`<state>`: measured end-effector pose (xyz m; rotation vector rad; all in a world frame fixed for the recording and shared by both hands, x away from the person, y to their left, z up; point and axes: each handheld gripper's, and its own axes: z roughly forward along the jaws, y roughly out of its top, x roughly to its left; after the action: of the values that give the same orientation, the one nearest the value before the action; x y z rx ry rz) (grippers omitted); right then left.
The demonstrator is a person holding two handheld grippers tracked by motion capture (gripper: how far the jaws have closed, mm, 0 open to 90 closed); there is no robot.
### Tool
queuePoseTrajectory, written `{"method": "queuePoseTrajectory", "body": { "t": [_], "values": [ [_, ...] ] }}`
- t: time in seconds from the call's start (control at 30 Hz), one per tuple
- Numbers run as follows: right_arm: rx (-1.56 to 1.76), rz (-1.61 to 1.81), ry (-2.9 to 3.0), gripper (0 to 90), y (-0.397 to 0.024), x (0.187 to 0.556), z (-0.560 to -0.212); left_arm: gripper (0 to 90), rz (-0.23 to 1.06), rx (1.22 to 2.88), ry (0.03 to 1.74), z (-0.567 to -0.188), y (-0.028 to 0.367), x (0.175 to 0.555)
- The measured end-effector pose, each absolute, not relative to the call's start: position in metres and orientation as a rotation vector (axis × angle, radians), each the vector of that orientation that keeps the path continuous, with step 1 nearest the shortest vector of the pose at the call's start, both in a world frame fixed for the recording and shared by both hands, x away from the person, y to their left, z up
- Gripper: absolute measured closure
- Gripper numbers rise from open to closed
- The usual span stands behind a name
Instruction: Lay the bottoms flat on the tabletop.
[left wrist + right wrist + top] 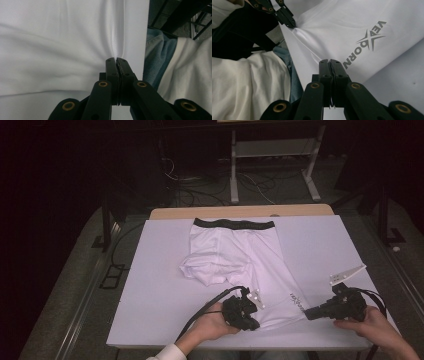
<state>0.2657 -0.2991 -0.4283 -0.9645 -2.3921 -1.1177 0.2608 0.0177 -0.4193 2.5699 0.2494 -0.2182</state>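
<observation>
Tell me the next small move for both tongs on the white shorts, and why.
Probably lift the near hem and carry it toward the black waistband. Both the left tongs and right tongs are shut on the hem of the white fabric shorts, which lie flat on the white table.

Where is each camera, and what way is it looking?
High view: sits above the person's side, looks forward and down on the table and the white shorts; both hands and the left gripper and right gripper show.
Left gripper view: rides the left gripper, looks along its shut jaws pinching the shorts' hem.
Right gripper view: rides the right gripper, looks along its jaws shut on the hem, with the left gripper farther off.
All three share the shorts.
</observation>
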Motion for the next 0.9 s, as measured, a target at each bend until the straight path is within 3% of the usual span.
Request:
{"method": "queuePoseTrajectory", "body": {
  "t": [0.3,0.77,0.9],
  "values": [
    [-0.938,-1.017,-2.385,86.1,-0.293,0.264,-0.442,88.0,-0.271,2.540,0.274,-0.441,0.022,0.261],
    [-0.943,-0.988,-2.398,86.4,-0.303,0.262,-0.439,87.5,-0.316,2.526,0.238,-0.437,0.027,0.257],
    [-0.962,-1.002,-2.397,82.1,-0.306,0.261,-0.438,73.3,-0.331,2.502,0.225,-0.433,0.032,0.257]
  ]
}}
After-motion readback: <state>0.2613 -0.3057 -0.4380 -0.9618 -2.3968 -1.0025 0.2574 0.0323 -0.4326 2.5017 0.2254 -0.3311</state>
